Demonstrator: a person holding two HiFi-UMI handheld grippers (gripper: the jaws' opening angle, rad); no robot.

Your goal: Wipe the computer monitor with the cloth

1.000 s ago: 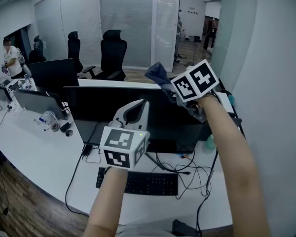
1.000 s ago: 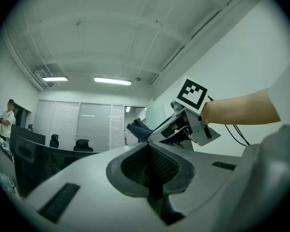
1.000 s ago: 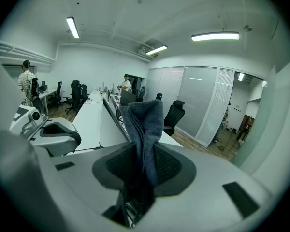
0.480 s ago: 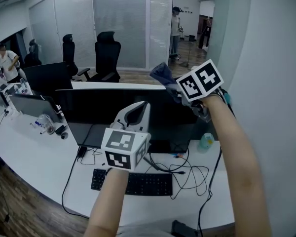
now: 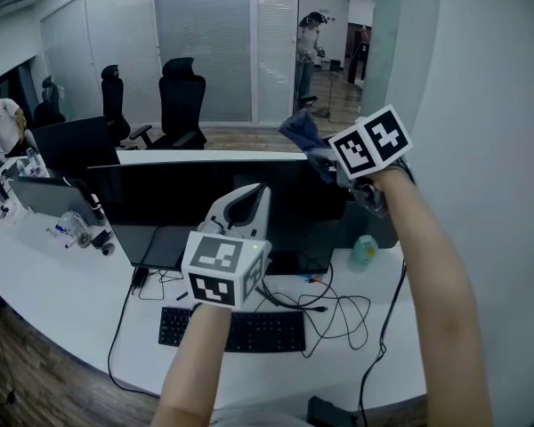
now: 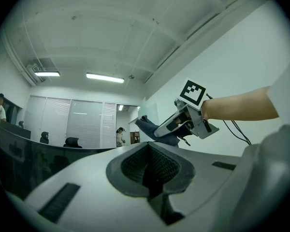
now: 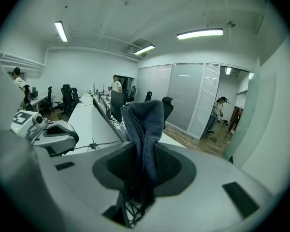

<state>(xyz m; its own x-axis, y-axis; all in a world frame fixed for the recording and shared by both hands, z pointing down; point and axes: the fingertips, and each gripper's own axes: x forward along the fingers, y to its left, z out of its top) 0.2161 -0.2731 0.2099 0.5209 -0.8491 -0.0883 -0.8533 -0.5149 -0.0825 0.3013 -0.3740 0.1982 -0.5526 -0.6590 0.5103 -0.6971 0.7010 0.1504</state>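
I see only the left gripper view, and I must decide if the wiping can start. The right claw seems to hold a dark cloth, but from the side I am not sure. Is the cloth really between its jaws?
Observer: Yes. In the right gripper view the dark cloth is pinched between the jaws of the right claw, and a folded part stands up above them.
Operator: Good. And where is that claw against the monitor?
Observer: The head view shows it at the upper right corner of the monitor, with the cloth sticking up past the top edge. Whether the cloth touches the screen, I cannot tell.
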